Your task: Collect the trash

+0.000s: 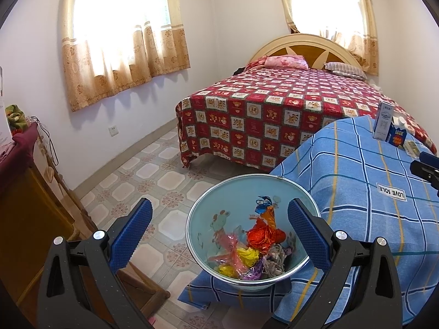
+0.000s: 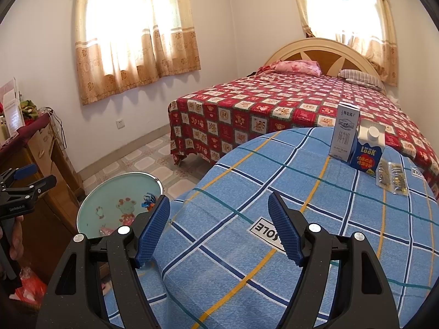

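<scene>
A: Blue-padded, both claws stand spread and hold nothing: left claw (image 1: 219,235) hangs over the bin (image 1: 310,205), right claw (image 2: 219,227) over the checked tabletop (image 2: 343,246).

B: Nearest hazard?

A: The bin already holds crumpled wrappers (image 1: 255,246); a careless drop could land on the floor.

B: Remaining trash?

A: At one o'clock from the right claw: foil packet (image 2: 391,176), blue carton (image 2: 366,156), white milk carton (image 2: 345,134). The cartons touch; grasping one may topple the other, likely off the far edge.
</scene>
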Available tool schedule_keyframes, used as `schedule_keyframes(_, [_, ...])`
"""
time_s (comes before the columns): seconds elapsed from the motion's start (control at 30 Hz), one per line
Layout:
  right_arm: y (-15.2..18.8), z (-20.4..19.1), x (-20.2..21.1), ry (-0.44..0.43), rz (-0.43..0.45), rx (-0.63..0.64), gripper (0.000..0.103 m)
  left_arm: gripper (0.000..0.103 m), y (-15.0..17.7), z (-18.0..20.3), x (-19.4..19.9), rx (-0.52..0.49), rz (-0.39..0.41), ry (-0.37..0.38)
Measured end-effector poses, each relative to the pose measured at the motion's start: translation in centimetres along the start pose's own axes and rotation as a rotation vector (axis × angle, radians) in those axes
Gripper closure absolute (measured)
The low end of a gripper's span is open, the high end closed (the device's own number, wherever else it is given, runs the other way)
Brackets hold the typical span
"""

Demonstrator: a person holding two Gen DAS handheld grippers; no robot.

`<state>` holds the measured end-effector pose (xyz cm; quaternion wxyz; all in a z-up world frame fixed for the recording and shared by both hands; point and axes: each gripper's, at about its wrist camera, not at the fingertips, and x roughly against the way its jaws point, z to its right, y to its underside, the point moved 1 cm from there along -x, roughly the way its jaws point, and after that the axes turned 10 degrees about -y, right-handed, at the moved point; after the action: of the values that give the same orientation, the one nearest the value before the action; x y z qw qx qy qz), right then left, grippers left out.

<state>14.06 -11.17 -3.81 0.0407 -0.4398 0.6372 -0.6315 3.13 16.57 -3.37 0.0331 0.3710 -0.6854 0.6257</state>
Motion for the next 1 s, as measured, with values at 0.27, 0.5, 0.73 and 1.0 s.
schedule_keyframes(0.27, [0.0, 0.0, 0.0, -0.001, -0.003, 0.0, 0.028, 0.006, 0.1, 0.6, -0.1, -0.018, -0.008, 0.003])
schedule_keyframes(0.5, [0.3, 0.0, 0.1, -0.004, -0.007, 0.002, 0.028, 0.006, 0.3, 1.1, -0.1, -0.039, -0.012, 0.009])
schedule_keyframes(0.73, [0.4, 0.0, 0.1, -0.001, -0.007, 0.002, 0.027, 0.006, 0.4, 1.4, 0.1, -0.047, 0.007, 0.004])
schedule_keyframes(1.0, [0.3, 1.0, 0.7, 0.022, 0.002, -0.007, 0.025, 0.006, 0.3, 1.5, 0.0, -0.046, -0.012, 0.018])
